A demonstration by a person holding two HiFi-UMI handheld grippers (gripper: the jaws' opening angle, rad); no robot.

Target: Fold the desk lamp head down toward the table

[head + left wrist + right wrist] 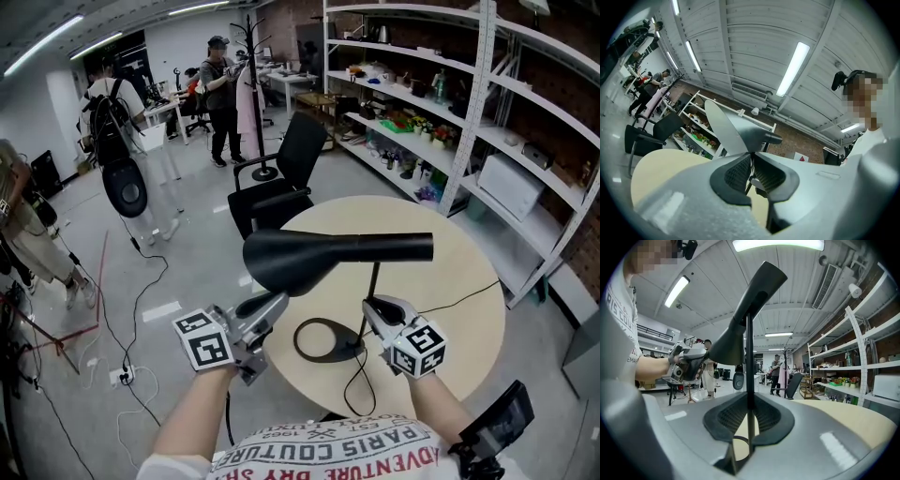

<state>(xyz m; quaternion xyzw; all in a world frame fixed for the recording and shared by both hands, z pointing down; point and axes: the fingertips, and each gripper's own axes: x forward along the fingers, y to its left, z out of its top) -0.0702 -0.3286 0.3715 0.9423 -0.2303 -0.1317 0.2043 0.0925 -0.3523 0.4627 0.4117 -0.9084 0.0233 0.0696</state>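
Nearest the head camera, a white printed shirt [328,455] and two bare forearms lead out to the tools, each carrying a cube with square markers [204,339]. Beyond them a round beige surface [450,281] bears the black desk lamp: its oval ring base [297,339] lies flat near the front edge, and a thin black cable [352,384] trails off that edge toward the person. Only this view shows the base and cable whole.

A thin black stem [375,279] rises upright from the base. On top, the black cone-shaped lamp head [328,255] lies roughly level, well above the surface, with its wide mouth to the left and its narrow end to the right.

The right gripper view looks up along the stem [749,380] to the lamp head [750,305] against the ceiling, and catches the left tool [704,364] at the wide rim. The left gripper view shows the lamp head [726,129] from below, fanning up out of that tool's jaws.

White metal shelving [422,103] behind the surface holds many small items, too small to tell apart. A black office chair [281,178] stands just beyond the surface.

The left tool [275,305] [752,161] has its jaws pressed together on the lower rim of the lamp head. The right tool [372,309] [749,413] has its jaws closed against the stem, low down, above the base.
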